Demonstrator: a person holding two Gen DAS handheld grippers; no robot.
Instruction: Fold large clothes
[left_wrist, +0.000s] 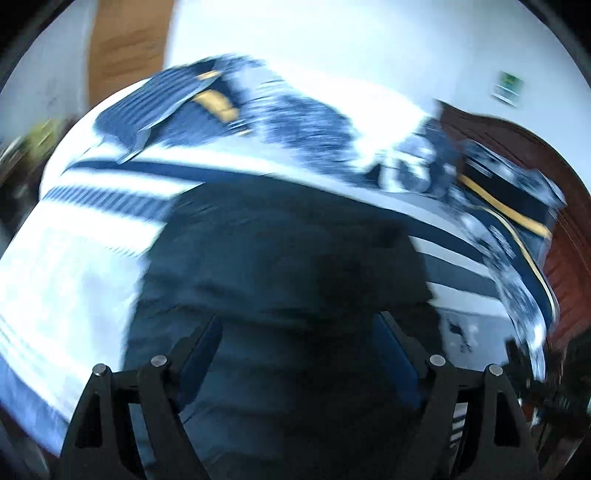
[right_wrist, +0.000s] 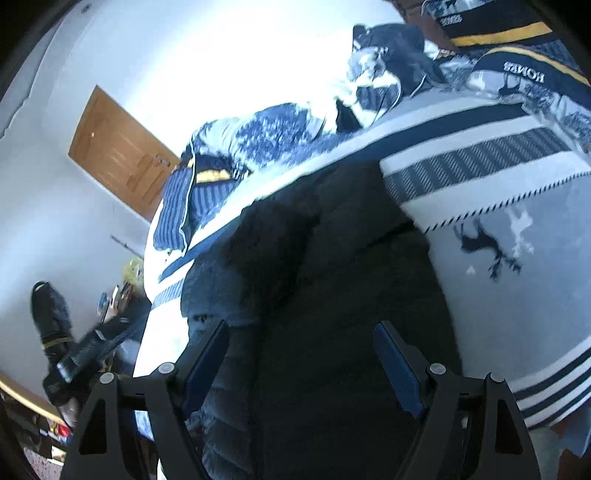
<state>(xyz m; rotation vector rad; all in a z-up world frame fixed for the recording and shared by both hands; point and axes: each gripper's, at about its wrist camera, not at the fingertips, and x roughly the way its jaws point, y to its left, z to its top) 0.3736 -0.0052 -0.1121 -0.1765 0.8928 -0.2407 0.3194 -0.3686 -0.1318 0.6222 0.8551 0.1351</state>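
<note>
A large dark navy quilted jacket (left_wrist: 280, 258) lies spread on a bed with a white, grey and navy striped cover (left_wrist: 85, 236). My left gripper (left_wrist: 299, 325) is open just above the jacket, fingers wide apart, nothing between them. The view is blurred by motion. In the right wrist view the same jacket (right_wrist: 317, 266) lies on the bed cover (right_wrist: 509, 302). My right gripper (right_wrist: 301, 339) is open over the jacket's near part, holding nothing. The left gripper (right_wrist: 85, 350) shows at the left of the right wrist view, beside the bed.
Patterned navy and white pillows and bedding (right_wrist: 406, 62) are heaped at the bed's far end. A dark wooden headboard (left_wrist: 517, 147) stands behind them. A brown wooden door (right_wrist: 118, 151) is in the white wall. Clutter (right_wrist: 122, 288) lies beside the bed.
</note>
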